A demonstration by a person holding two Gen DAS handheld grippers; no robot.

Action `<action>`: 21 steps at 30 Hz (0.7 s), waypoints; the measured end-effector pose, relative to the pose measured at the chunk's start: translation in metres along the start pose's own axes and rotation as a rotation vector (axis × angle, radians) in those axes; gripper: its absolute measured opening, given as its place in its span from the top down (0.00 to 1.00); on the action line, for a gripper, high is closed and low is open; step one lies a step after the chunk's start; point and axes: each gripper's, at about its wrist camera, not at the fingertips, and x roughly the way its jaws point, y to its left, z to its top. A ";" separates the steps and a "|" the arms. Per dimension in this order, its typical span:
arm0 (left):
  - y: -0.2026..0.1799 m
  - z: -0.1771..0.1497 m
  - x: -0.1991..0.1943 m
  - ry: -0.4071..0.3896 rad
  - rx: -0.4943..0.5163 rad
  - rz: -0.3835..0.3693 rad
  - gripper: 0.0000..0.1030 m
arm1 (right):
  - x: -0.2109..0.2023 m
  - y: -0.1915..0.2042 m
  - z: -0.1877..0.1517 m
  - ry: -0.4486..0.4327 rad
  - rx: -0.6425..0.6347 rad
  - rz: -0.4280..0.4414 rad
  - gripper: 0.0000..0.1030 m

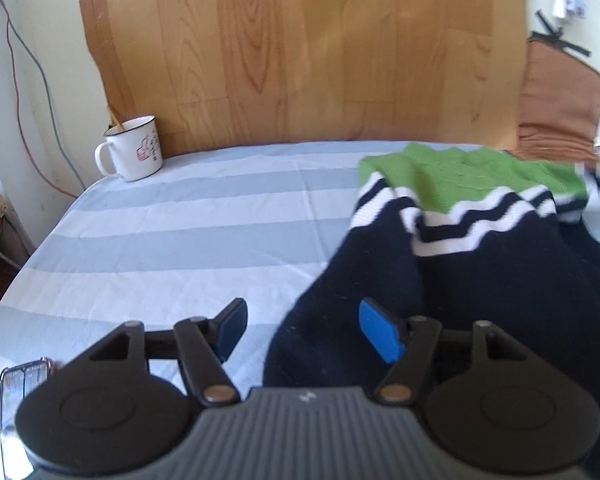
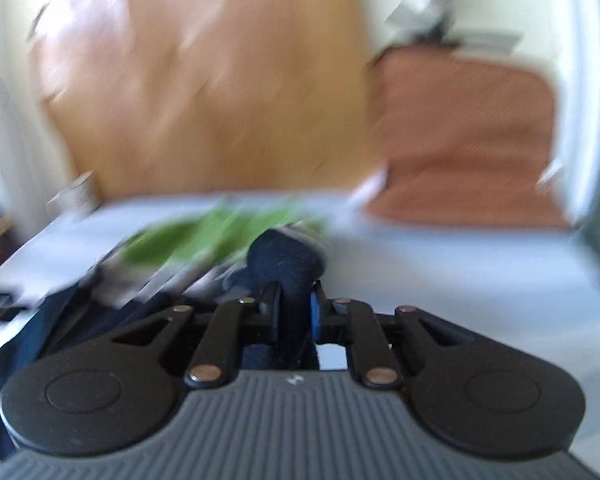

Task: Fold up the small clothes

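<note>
A small knitted garment (image 1: 480,264), navy with white stripes and a green band, lies on the striped bedsheet (image 1: 160,248) to the right. My left gripper (image 1: 304,328) is open, its left finger over the sheet and its right fingertip (image 1: 380,336) over the navy edge, holding nothing. In the blurred right wrist view my right gripper (image 2: 296,304) is shut on a fold of the navy garment (image 2: 288,260), lifted above the sheet, with the green band (image 2: 204,236) trailing to the left.
A white enamel mug (image 1: 134,150) stands at the far left corner of the bed. A wood-patterned board (image 1: 300,48) leans behind the bed. An orange-brown cushion (image 1: 556,108) sits at the right. A phone (image 1: 24,384) lies near the left front.
</note>
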 end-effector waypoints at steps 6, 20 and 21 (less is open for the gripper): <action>-0.012 -0.005 -0.005 -0.013 0.017 -0.004 0.22 | 0.057 -0.064 0.028 0.020 -0.112 -0.368 0.83; -0.025 -0.025 0.006 0.012 0.153 0.132 0.23 | -0.005 -0.065 -0.043 0.064 0.216 0.081 0.59; -0.025 -0.026 0.008 0.010 0.159 0.169 0.25 | -0.014 -0.053 -0.054 0.083 0.194 0.136 0.54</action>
